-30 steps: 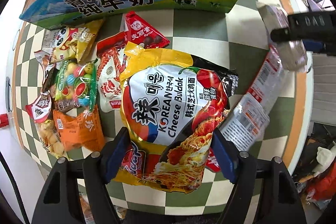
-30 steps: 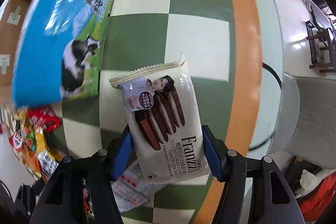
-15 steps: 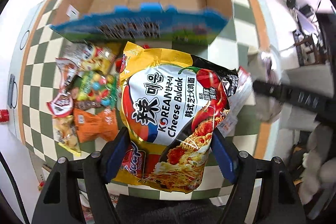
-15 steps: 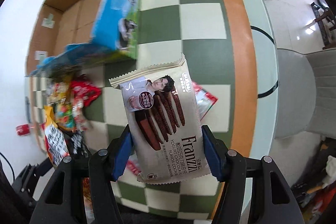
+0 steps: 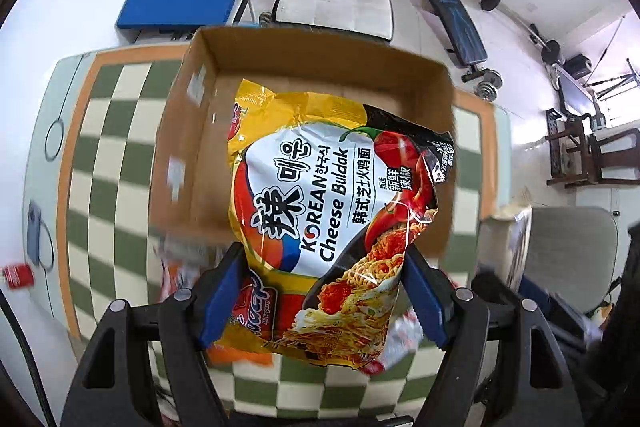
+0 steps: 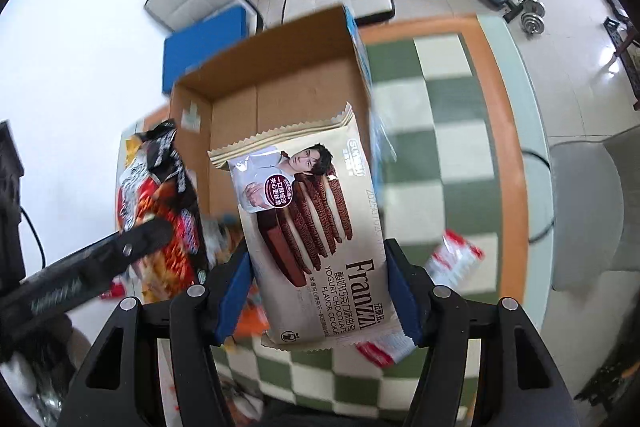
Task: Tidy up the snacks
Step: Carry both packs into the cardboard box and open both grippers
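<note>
The left gripper is clamping a glossy yellow crinkled noodle packet above the open brown cardboard box; the right gripper is pinching a flat cream matte cookie pack beside it. Both packs are hanging over the box's bare, seemingly empty floor. The holder should be lowering each inside the walls before releasing, laying the slippery film packs flat, side by side, not overlapping

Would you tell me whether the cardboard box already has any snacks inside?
Empty where visible: bare floor in the cardboard box. The noodle packet and cookie packet hide part of it.
</note>
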